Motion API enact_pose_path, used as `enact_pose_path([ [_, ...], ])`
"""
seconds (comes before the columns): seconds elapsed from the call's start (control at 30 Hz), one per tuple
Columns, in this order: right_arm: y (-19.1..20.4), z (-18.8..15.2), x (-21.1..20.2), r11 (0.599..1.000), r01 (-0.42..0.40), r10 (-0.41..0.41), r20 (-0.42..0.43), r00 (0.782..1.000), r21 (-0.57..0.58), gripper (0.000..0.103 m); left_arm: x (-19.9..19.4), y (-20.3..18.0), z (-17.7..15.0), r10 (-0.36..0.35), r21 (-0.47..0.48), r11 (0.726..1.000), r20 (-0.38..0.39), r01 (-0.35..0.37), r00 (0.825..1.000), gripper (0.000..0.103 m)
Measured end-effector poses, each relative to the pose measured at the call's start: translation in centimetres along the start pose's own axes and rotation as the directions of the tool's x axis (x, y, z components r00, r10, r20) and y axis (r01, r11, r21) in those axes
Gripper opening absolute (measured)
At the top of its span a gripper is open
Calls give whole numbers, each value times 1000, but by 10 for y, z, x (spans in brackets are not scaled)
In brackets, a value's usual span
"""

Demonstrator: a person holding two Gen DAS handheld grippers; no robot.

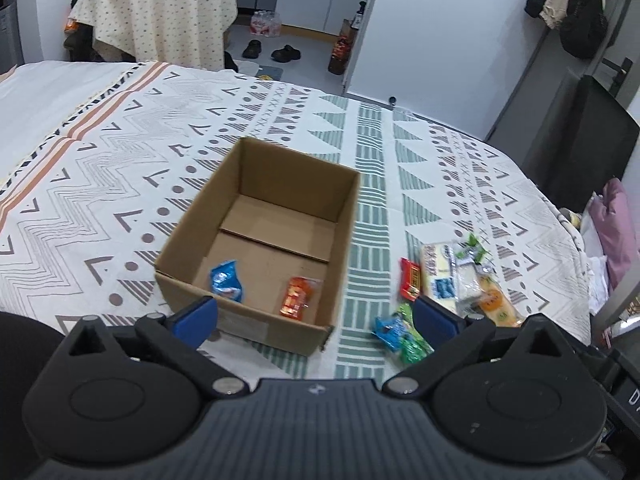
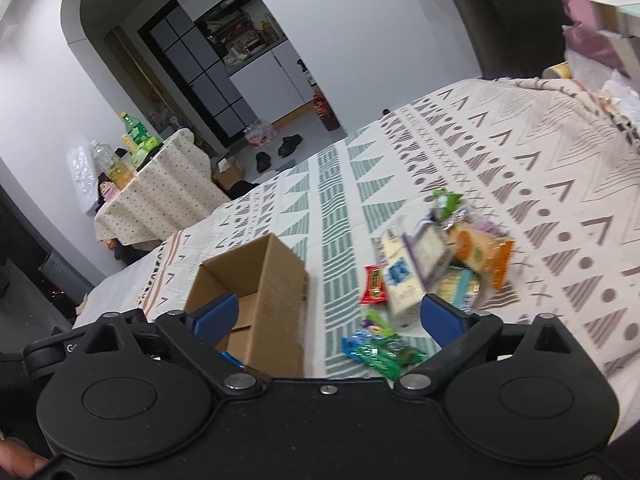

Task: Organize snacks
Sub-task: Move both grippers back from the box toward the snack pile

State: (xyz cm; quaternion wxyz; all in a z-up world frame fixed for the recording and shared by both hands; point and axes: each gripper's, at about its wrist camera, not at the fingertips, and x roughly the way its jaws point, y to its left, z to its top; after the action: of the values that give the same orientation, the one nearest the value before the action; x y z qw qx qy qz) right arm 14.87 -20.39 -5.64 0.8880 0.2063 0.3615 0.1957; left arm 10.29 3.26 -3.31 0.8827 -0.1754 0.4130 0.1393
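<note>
Basically both grippers gape wide, empty — left gripper (image 1: 316,316) over the box (image 1: 256,320), right gripper (image 2: 326,316) above the snack pile (image 2: 432,256) just beside it. Packets look light, crinkly, slippery — probably best pinched across the flat middle, gently.

No print on the snack packets (image 1: 448,276) is legible.

Your left tongs (image 1: 316,318) and right tongs (image 2: 326,318) are matt black, with blue pads (image 1: 198,316), round pivot discs and silver screws.
</note>
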Motion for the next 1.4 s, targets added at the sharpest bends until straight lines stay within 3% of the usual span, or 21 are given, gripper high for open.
enact_pose_path([
  [0.53,-63,-1,-28,996,76,-77,15,997,49,103,1,-46,-23,-39,51,998,-3,40,999,103],
  [1.13,-117,-7,-18,986,109,-109,-8,994,127,103,34,-89,-34,-42,109,993,-45,47,998,103],
  [1.27,-126,-7,-14,981,97,-98,-3,995,166,102,47,-94,-36,-50,101,993,-62,56,997,102],
  [1.4,-131,-6,-1,978,93,-91,-20,996,188,93,59,-99,-39,-59,109,992,-64,65,996,100],
])
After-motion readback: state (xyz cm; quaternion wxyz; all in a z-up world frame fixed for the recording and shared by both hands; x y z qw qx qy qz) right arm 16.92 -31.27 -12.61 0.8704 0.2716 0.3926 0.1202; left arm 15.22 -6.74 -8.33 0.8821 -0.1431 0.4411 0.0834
